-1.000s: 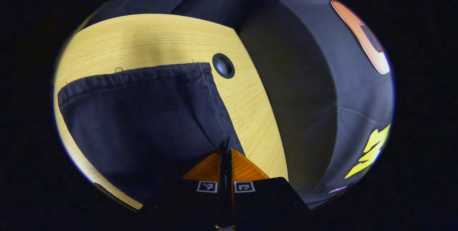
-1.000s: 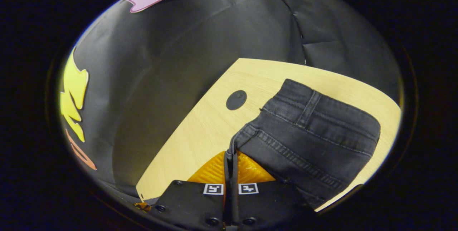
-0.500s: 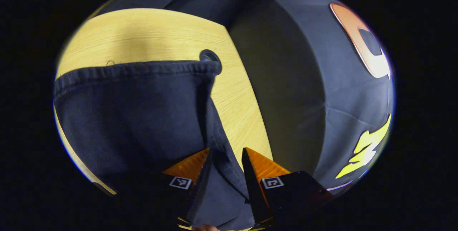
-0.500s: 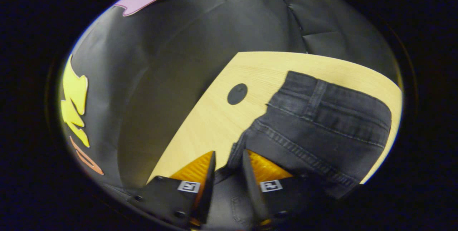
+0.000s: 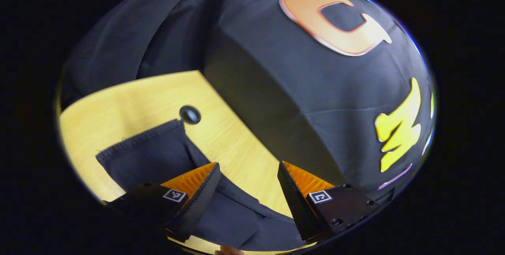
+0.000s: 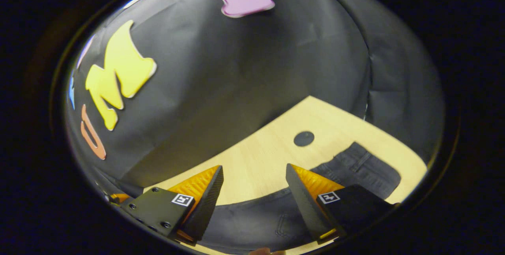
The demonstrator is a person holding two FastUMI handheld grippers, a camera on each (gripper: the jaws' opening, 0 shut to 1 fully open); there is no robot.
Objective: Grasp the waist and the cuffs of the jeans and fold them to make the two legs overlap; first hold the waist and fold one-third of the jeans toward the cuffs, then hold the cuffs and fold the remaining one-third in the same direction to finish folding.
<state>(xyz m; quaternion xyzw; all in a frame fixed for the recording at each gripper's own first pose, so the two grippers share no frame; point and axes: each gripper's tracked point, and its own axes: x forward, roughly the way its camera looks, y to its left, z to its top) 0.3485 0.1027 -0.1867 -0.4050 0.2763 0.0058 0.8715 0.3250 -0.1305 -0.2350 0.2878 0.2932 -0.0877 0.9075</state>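
Both grippers, left gripper (image 5: 248,182) and right gripper (image 6: 254,184), hang with ridged fingers spread wide over the dark denim jeans (image 6: 252,217), lying flat on the pale woodgrain surface (image 6: 260,160).

each gripper (image 5: 246,182) (image 6: 252,186) has wedge-shaped ribbed jaws on black screw-studded mounts bearing small square black-and-white markers.

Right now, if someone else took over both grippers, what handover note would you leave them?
Left gripper: open, holding nothing, above the jeans near the cuff hem.
Right gripper: open, holding nothing, above the waist end of the jeans.
The jeans lie flat on the wooden table, beside its round cable hole.
Done: the garment is laid down and let go; how many folds it has I cannot tell.
Left: check the fold state, then regrasp for any remaining folds.
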